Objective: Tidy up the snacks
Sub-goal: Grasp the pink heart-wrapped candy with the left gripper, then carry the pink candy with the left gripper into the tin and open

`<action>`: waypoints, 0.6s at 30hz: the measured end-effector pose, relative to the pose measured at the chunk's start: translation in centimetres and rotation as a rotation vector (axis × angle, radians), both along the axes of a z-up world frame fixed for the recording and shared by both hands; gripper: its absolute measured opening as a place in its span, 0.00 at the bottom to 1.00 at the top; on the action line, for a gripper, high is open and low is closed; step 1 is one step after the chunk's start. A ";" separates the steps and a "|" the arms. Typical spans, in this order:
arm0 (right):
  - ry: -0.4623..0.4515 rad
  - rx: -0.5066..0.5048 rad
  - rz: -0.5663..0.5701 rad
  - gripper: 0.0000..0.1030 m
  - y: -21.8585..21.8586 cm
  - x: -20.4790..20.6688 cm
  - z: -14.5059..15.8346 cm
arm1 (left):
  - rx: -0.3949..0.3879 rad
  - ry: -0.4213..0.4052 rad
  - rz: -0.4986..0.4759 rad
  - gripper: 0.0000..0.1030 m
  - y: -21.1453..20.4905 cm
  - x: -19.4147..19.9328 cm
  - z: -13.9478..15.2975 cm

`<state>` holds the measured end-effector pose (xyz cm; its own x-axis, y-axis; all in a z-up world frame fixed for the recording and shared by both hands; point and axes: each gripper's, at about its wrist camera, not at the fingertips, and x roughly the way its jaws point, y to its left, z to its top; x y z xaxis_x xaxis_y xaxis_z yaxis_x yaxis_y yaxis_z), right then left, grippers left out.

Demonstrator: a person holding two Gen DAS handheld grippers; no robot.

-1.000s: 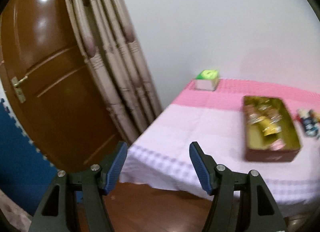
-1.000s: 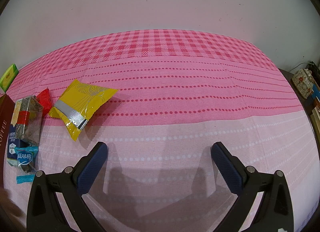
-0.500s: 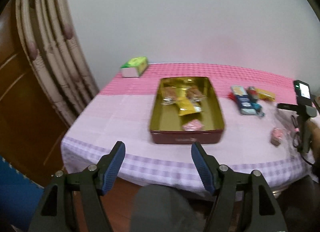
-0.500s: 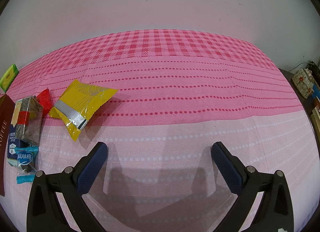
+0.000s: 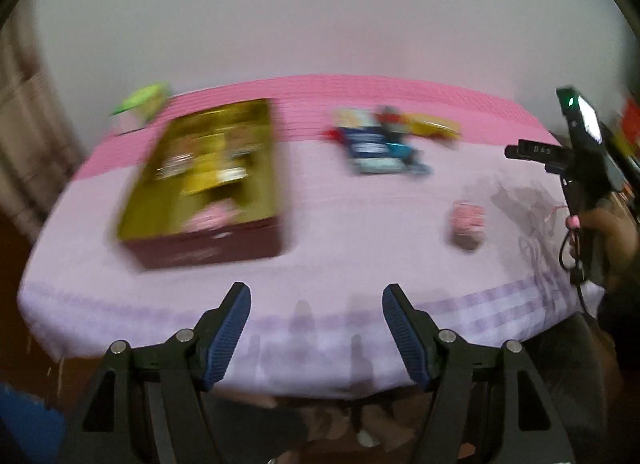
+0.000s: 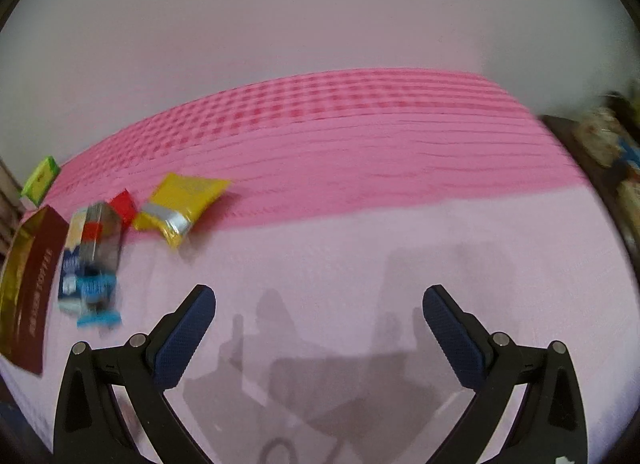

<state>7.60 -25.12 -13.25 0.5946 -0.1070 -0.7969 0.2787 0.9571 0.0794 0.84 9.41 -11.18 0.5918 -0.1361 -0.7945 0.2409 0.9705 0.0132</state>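
Snacks (image 5: 380,141) lie loose on pink tablecloth (image 5: 360,232) beside gold tin (image 5: 208,179). Left gripper (image 5: 316,300) and right gripper (image 6: 319,300) both spread wide, nothing between fingers.

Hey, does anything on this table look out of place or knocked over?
One small pink snack lies by itself on the tablecloth, apart from the snack pile and outside the tin. Nothing looks spilled or damaged, though blur hides fine detail.
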 end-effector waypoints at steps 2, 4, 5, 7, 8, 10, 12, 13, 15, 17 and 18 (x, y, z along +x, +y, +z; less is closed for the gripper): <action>-0.009 -0.027 -0.023 1.00 -0.5 -2.7 1.0 | -0.028 0.009 -0.099 0.68 -4.3 1.7 -1.2; 0.002 -0.026 -0.045 1.00 -1.2 -5.3 1.9 | -0.016 0.007 -0.169 0.68 -7.9 3.0 -2.3; 0.014 -0.016 -0.056 1.00 -1.6 -6.0 2.2 | -0.009 -0.002 -0.190 0.68 -9.6 3.6 -2.8; 0.022 0.039 -0.080 1.00 -2.5 -7.8 3.3 | -0.026 0.006 -0.242 0.68 -12.3 4.6 -3.8; 0.005 0.056 -0.091 1.00 -3.0 -8.5 3.9 | -0.020 0.017 -0.244 0.68 -13.5 5.2 -4.4; -0.050 0.083 -0.109 1.00 -3.2 -10.4 5.3 | 0.015 0.029 -0.227 0.68 -14.6 6.2 -5.2; -0.074 0.095 -0.101 1.00 -3.0 -11.1 6.2 | -0.008 0.036 -0.210 0.45 -14.9 7.0 -5.9; -0.089 0.097 -0.094 1.00 -2.8 -11.3 6.5 | -0.011 0.042 -0.207 0.32 -14.9 7.2 -6.0; -0.107 0.091 -0.096 1.00 -2.6 -11.2 6.8 | -0.023 0.050 -0.186 0.30 -14.5 7.6 -5.8; -0.119 0.105 -0.086 1.00 -2.2 -10.7 6.7 | -0.039 0.050 -0.172 0.30 -14.3 7.6 -5.4; -0.120 0.109 -0.079 1.00 -1.9 -10.3 6.5 | -0.040 0.038 -0.173 0.30 -14.5 7.4 -5.0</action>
<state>-2.69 -26.99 -6.73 0.6794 -0.0741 -0.7301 0.3353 0.9163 0.2190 8.19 -5.12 -16.15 0.5263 -0.2648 -0.8080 0.4035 0.9142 -0.0368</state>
